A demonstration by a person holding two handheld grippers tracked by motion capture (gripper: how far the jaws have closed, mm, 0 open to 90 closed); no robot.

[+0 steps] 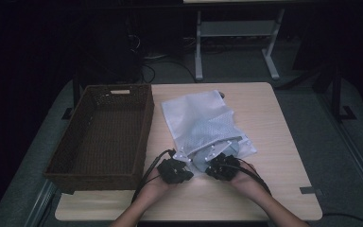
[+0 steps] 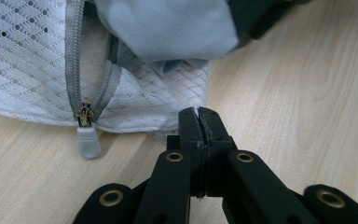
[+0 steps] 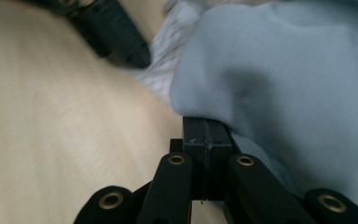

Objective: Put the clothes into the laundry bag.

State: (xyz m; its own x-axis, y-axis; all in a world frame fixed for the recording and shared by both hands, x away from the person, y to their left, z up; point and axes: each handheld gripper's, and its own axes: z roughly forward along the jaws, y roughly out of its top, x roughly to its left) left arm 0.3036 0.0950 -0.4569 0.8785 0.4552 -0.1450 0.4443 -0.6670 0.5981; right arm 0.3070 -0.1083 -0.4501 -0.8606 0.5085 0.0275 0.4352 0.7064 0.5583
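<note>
Mesh laundry bag [image 1: 203,124] lying flat just right of the wicker basket [image 1: 105,135], long axis running diagonally, mouth end toward the person, closed end away. Grey garment [image 3: 279,79] bulging from the open mouth. Step judged: getting the garment past the mouth. Left gripper [image 2: 199,122] closed on the bag's mesh hem, beside the zipper pull [image 2: 87,140]. Right gripper [image 3: 207,133] closed at the garment's edge, apparently pinching it. Next: hold hem steady, work garment through.

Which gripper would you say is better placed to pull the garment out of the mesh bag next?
Probably the right gripper: its shut jaws meet the grey garment, while the left gripper pinches the mesh bag edge.
</note>
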